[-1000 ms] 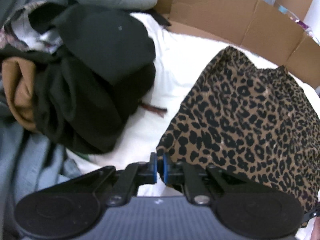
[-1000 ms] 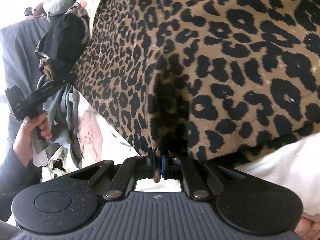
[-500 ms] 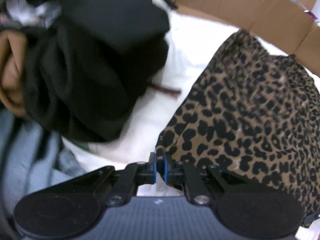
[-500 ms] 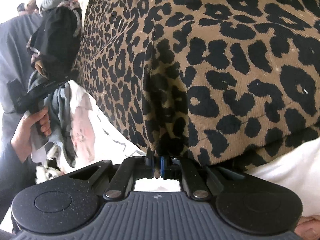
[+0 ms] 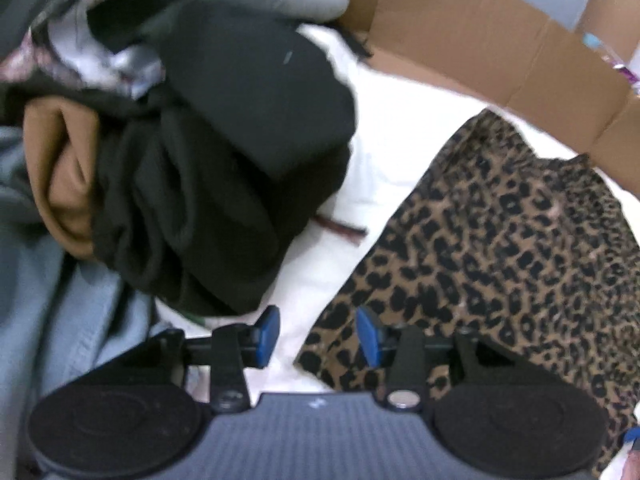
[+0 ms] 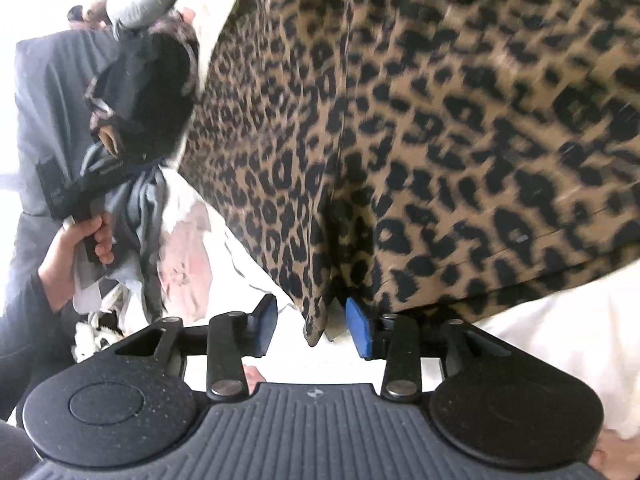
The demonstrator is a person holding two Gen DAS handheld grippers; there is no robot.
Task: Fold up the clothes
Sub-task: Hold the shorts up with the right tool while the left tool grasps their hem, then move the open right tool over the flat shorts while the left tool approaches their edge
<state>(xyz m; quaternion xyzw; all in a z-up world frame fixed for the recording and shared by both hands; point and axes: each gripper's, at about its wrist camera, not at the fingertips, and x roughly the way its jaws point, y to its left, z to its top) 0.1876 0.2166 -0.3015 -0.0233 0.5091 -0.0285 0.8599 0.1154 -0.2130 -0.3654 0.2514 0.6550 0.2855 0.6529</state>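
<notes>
A white surface (image 5: 404, 128) is spread across the left wrist view, and it is seen again at 4 o'clock in the right wrist view. On it a leopard-print garment (image 5: 500, 248) is laid, filling the 3 to 5 o'clock part of the left wrist view and most of the upper right wrist view (image 6: 440, 120). A brown cardboard box wall (image 5: 480, 40) is seen behind the surface from 12 to 2 o'clock in the left wrist view. A heap of black clothing (image 5: 224, 168) is piled at 10 to 11 o'clock, well apart from the leopard-print garment, with a tan garment (image 5: 60, 176) tucked against it at 9 o'clock and pale blue fabric (image 5: 52, 320) lying below it at 8 o'clock. A small dark red strip (image 5: 340, 228) is seen on the white cloth between the black heap and the print.

The left gripper (image 5: 318, 334) is held at 6 o'clock with its blue-padded jaws apart; the near corner of the leopard-print garment lies between and just beyond them, unclamped. The right gripper (image 6: 310, 326) is likewise shown with its jaws spread, a hanging corner of the garment's hem lying between the pads without being pinched. In the right wrist view the left hand (image 6: 76, 248) is seen at 9 o'clock, wrapped around its gripper's handle.
</notes>
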